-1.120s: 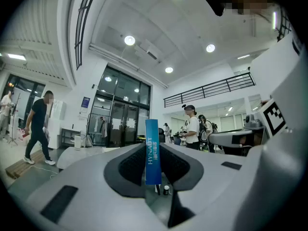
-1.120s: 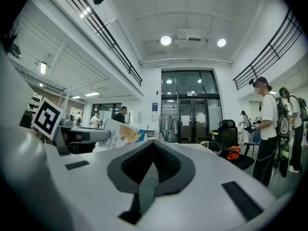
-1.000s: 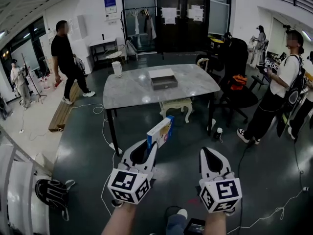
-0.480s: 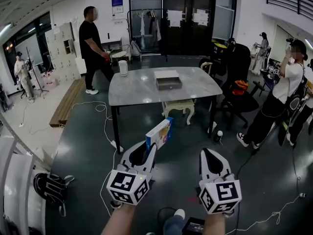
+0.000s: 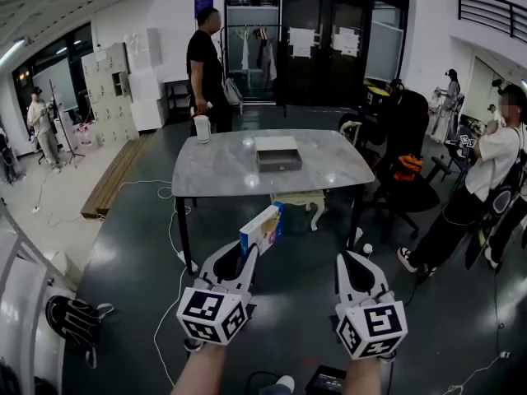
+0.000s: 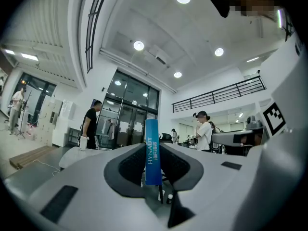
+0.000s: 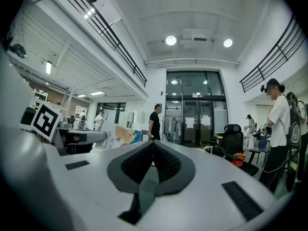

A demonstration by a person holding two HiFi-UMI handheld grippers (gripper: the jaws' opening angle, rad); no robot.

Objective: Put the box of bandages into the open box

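Observation:
My left gripper (image 5: 249, 252) is shut on a white and blue box of bandages (image 5: 261, 230), held upright above the floor short of the table. In the left gripper view the box's blue edge (image 6: 152, 150) stands clamped between the two jaws. An open grey box (image 5: 277, 154) lies in the middle of the grey marble table (image 5: 214, 164), well ahead of both grippers. My right gripper (image 5: 352, 261) hangs at the right, shut, with nothing between its jaws; the right gripper view shows its pads (image 7: 153, 161) meeting at the tips.
A white cup (image 5: 202, 128) stands at the table's far left corner, with a person in black (image 5: 206, 68) behind it. A black office chair (image 5: 405, 109) and a person in white (image 5: 486, 171) are at the right. Cables (image 5: 175, 212) lie on the floor left of the table.
The table and open box have come nearer and more central as I walk forward. The person in black has walked right to the table's far side. Both grippers keep their hold and pose.

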